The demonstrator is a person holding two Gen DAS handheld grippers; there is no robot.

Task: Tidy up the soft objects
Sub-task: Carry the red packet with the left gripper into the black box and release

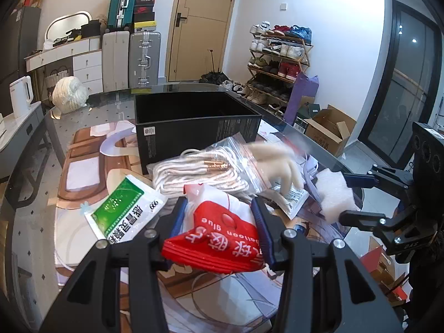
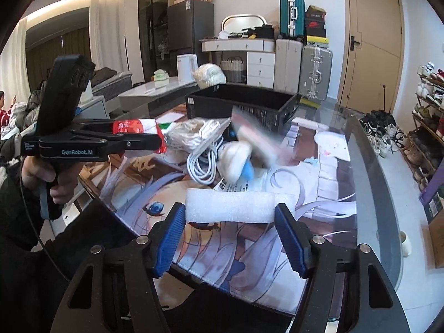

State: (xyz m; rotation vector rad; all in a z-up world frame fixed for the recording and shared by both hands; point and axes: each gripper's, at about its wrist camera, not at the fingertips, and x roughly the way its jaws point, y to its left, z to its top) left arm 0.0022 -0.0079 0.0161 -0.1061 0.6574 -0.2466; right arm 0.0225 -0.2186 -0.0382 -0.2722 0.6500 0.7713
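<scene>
1. A red balloon-glue packet (image 1: 219,238) is clamped between the fingers of the left gripper (image 1: 219,227), above the table mat (image 1: 83,172).
2. A white foam block (image 2: 230,205) is pinched by the right gripper (image 2: 230,236), near the black box (image 2: 241,102).

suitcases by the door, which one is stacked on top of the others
The teal suitcase. It stands on top of the beige suitcase, with the silver suitcase beside that on the floor.

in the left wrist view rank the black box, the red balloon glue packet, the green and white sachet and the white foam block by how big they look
1. black box, clearly largest.
2. red balloon glue packet, held in the left gripper; nearness to the lens inflates it.
3. green and white sachet, close to the packet, so that order is unsure.
4. white foam block, in the right gripper.
</scene>
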